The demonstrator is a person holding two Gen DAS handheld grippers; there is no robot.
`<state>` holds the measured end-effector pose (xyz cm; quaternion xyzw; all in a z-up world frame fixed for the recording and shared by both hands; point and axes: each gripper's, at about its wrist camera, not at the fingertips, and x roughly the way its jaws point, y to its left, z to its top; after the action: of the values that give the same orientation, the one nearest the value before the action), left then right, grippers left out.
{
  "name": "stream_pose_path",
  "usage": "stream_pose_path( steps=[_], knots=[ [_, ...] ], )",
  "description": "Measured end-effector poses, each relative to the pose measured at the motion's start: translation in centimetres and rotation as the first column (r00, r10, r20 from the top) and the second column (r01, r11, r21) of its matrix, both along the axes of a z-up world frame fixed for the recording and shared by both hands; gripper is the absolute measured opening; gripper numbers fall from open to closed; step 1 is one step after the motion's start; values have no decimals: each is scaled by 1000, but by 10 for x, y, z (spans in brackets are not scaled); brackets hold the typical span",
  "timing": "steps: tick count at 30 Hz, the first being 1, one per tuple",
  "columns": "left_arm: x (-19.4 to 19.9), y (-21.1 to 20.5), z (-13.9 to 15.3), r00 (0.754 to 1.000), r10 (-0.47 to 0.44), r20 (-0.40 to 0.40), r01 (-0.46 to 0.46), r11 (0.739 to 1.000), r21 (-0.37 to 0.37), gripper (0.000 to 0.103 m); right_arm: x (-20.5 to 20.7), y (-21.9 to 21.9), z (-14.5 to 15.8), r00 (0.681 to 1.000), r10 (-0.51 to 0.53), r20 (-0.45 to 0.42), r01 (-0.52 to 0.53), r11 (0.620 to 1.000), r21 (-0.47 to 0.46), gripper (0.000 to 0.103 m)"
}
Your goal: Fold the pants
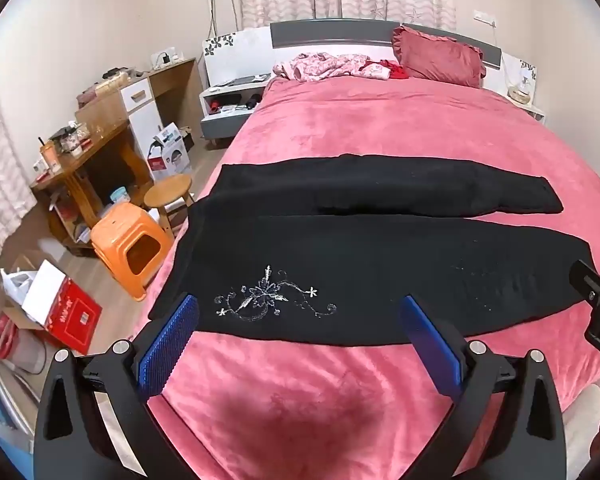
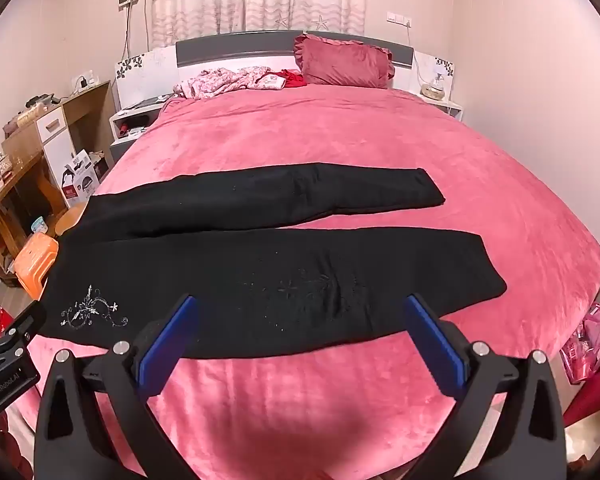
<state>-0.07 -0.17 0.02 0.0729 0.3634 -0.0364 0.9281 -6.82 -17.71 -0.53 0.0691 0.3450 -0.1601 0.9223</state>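
Observation:
Black pants (image 1: 380, 256) lie flat across the pink bed (image 1: 380, 120), waist at the left, two legs running right. White embroidery (image 1: 268, 298) marks the near leg by the waist. My left gripper (image 1: 298, 312) is open and empty, above the near edge of the near leg by the embroidery. My right gripper (image 2: 298, 312) is open and empty, above the near edge of the same leg further right. The pants (image 2: 280, 276) also fill the right wrist view. The right gripper's body shows at the left view's right edge (image 1: 598, 304); the left one's at the right view's left edge (image 2: 8, 356).
A red pillow (image 1: 440, 58) and crumpled pink clothes (image 1: 328, 65) lie at the headboard. Left of the bed stand an orange plastic stool (image 1: 130, 246), a round wooden stool (image 1: 168, 192), a wooden desk (image 1: 80, 152) and boxes (image 1: 56, 312). A pink bag (image 2: 588, 344) hangs at the right.

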Motion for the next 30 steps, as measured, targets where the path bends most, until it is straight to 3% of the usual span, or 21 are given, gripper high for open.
stream_pose_path(
  steps=[30],
  knots=[
    [9,9,0,998,34,-45,-35,999,-34,100,4,-4,-8,1000,-3,-30,3,1000,4,101]
  ],
)
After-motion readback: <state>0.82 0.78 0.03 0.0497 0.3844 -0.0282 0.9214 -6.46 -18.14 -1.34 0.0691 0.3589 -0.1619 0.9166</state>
